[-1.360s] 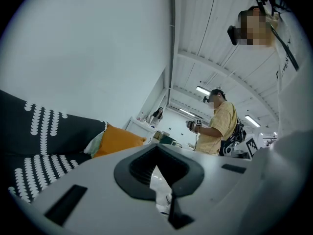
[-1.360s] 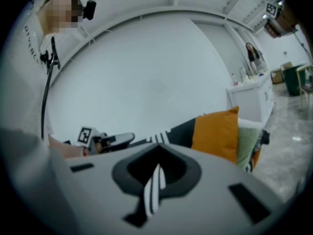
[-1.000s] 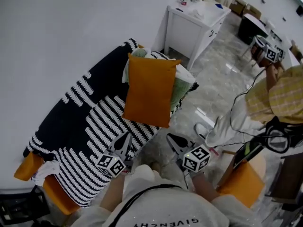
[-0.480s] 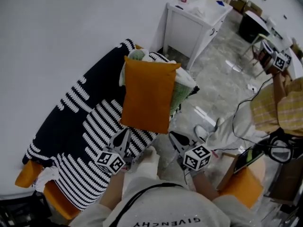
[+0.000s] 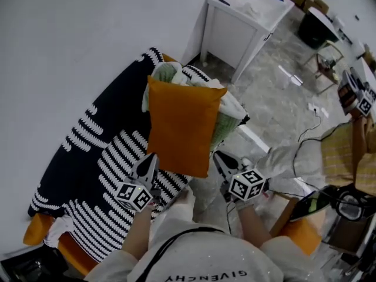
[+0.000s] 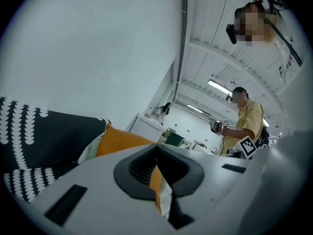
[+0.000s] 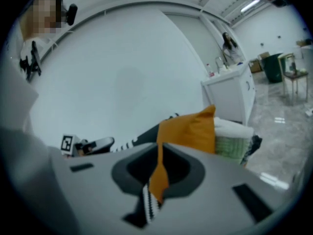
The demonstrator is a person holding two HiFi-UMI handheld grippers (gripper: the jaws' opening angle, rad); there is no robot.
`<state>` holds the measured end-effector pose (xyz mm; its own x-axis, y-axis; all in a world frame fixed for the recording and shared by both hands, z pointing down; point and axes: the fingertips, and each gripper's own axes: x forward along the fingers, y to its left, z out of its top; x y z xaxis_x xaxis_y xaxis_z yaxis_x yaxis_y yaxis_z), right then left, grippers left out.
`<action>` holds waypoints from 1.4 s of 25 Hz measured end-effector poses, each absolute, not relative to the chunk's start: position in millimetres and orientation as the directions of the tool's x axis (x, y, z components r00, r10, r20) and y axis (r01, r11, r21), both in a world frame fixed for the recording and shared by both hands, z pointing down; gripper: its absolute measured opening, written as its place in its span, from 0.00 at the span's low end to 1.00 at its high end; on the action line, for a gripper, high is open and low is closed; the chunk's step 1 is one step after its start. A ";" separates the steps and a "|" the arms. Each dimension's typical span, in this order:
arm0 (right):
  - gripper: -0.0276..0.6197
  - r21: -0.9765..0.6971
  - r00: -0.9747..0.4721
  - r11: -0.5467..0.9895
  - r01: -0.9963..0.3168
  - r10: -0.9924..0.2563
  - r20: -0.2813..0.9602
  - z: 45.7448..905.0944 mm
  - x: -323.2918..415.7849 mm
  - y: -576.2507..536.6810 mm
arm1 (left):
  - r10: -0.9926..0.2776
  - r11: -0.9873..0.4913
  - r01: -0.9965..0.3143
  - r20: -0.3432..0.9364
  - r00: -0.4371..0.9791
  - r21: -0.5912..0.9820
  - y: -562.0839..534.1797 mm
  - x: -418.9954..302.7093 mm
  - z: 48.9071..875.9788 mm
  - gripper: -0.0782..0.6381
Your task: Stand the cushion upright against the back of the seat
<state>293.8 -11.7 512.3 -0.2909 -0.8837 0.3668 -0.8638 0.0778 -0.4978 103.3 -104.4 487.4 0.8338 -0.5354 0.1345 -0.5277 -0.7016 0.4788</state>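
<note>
An orange cushion [image 5: 179,125] lies tilted on a sofa under a black-and-white striped throw [image 5: 88,157], its far end propped on a green and white bundle [image 5: 228,117]. My left gripper [image 5: 150,158] is shut and empty, its tip by the cushion's near left corner. My right gripper [image 5: 218,156] is also shut and empty, just right of the near right corner. In the left gripper view the cushion [image 6: 120,142] shows past the shut left gripper [image 6: 157,154]. The right gripper view shows the cushion [image 7: 188,131] beyond the shut right gripper [image 7: 159,153].
A white cabinet [image 5: 241,22] stands past the sofa's far end. Another person in a yellow shirt [image 5: 352,154] with grippers stands at the right, cables on the marble floor [image 5: 276,98]. An orange seat [image 5: 302,234] is near my right side.
Both grippers have moved forward toward the cushion's near edge and are now close to its two near corners. Their jaws stayed shut. The cushion has not shifted on the sofa.
</note>
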 end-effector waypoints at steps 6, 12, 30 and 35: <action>0.22 -0.549 -0.256 0.000 -0.836 -0.885 0.389 532.4 337.7 -79.4 | -0.537 -0.694 -0.543 0.164 0.828 0.472 -154.4 117.3 503.8 0.14; 0.46 -0.697 -0.173 -0.150 -0.702 -0.913 0.370 554.9 391.7 -155.9 | -0.519 -0.691 -0.537 0.185 0.834 0.484 -188.9 132.3 517.5 0.14; 0.24 -0.573 -0.092 -0.317 -0.756 -0.814 0.573 614.9 422.2 -238.3 | -0.480 -0.696 -0.500 0.185 0.858 0.514 -246.2 153.5 526.5 0.14; 0.16 -0.462 -0.063 -0.249 -0.851 -0.825 0.561 598.3 402.6 -219.5 | -0.458 -0.741 -0.471 0.152 0.876 0.479 -242.5 165.0 505.1 0.14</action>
